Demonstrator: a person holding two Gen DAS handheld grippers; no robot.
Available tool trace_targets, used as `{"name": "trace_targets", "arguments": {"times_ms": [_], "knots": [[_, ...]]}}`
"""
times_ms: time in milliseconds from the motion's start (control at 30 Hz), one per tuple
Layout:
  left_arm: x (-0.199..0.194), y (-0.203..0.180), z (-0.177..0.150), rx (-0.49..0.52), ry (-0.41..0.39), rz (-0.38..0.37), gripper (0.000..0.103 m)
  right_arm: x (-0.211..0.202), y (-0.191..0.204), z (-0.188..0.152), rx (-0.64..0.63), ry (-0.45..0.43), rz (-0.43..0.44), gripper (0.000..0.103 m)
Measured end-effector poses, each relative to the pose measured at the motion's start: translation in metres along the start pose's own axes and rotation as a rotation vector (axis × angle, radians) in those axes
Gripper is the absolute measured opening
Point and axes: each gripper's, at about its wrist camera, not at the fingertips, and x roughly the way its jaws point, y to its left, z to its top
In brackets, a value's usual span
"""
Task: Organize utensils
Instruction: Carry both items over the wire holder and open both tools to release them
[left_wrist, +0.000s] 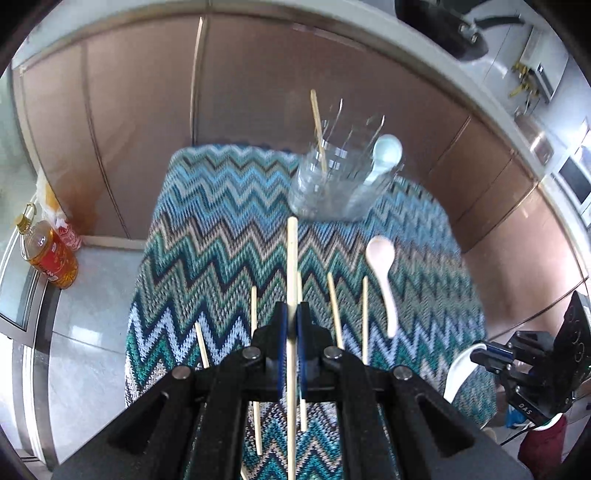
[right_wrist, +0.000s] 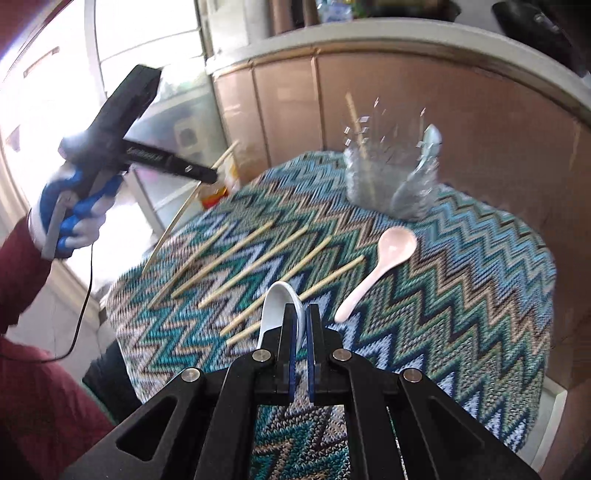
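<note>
**Chopstick and spoon pinched, glass jar at the far edge**

Jaws first: your left gripper (left_wrist: 291, 314) is clamped down to a sliver on a pale wooden chopstick (left_wrist: 292, 258), pinched around mid-length, so the stick runs straight along the fingers, one end aimed toward the glass jar (left_wrist: 328, 184), the other trailing back under the tool. Your right gripper (right_wrist: 303, 314) is closed just as tightly on a white ceramic spoon (right_wrist: 275, 310), gripped on its edge near the bowl; the bowl rises ahead of the pads and the handle hangs down to the left.

I judge the chopstick light, stiff and smooth, so it may pivot in a mid-length pinch. The spoon looks glazed, slick and chippable; a hold on the neck would probably be steadier than the rim.

Beyond the jaws, several loose chopsticks (right_wrist: 258, 254) lie on the zigzag tablecloth (right_wrist: 461, 295) near its middle, roughly parallel, their long axes slanting from the near left toward the far right. A pink spoon (right_wrist: 380, 266) lies just right of them, bowl toward the far edge, handle toward you. The jar stands near the far edge of the tabletop, already holding one chopstick (left_wrist: 317, 129) and a pale blue spoon (left_wrist: 384, 155), both upright and leaning.
</note>
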Motion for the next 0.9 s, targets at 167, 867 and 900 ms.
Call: {"name": "trace_targets", "arguments": {"times_ms": [167,867,900], "knots": [[-0.027,-0.013,0.028,-0.006,-0.137,-0.025,0.004,-0.017,-0.006,0.039,0.03,-0.119,-0.081,0.005],[0.043,-0.068,0.19,-0.128,-0.705,0.057,0.004,0.073,-0.093,0.191,0.129,-0.5,-0.479,0.005],[0.05,-0.067,0.19,-0.131,-0.719,0.066,0.004,0.079,-0.097,0.19,0.133,-0.499,-0.481,0.005]]}}
